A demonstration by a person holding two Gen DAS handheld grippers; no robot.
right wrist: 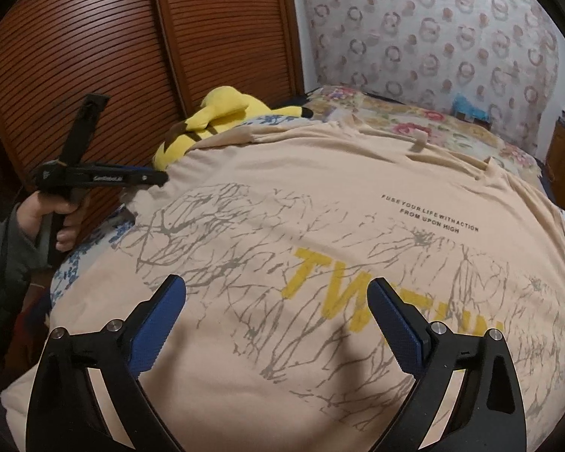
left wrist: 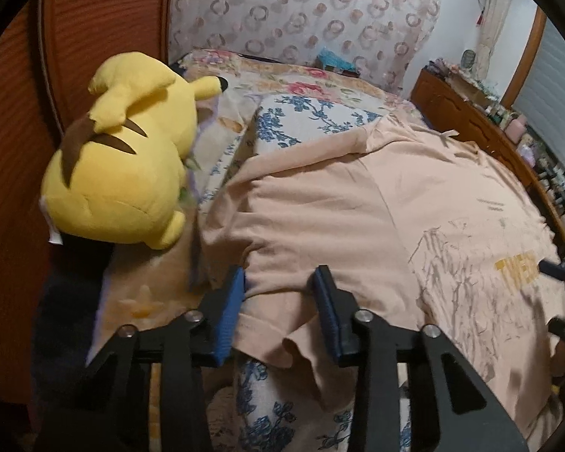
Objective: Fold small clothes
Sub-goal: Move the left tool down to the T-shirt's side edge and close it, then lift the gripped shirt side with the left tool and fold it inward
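left gripper (left wrist: 280, 282) jaws apart astride T-shirt (left wrist: 358, 203) sleeve | right gripper (right wrist: 277, 297) jaws apart | yellow lettering partly hidden

My left gripper (left wrist: 282, 282) is black, angular, with silver screws and ribbed blue pads (left wrist: 231, 314). My right gripper (right wrist: 277, 293) matches, its blue pads (right wrist: 158, 324) dimpled. Beside the left tool's white-lettered body, my bare hand (right wrist: 62, 218) wears a grey-green sleeve (right wrist: 3, 260).
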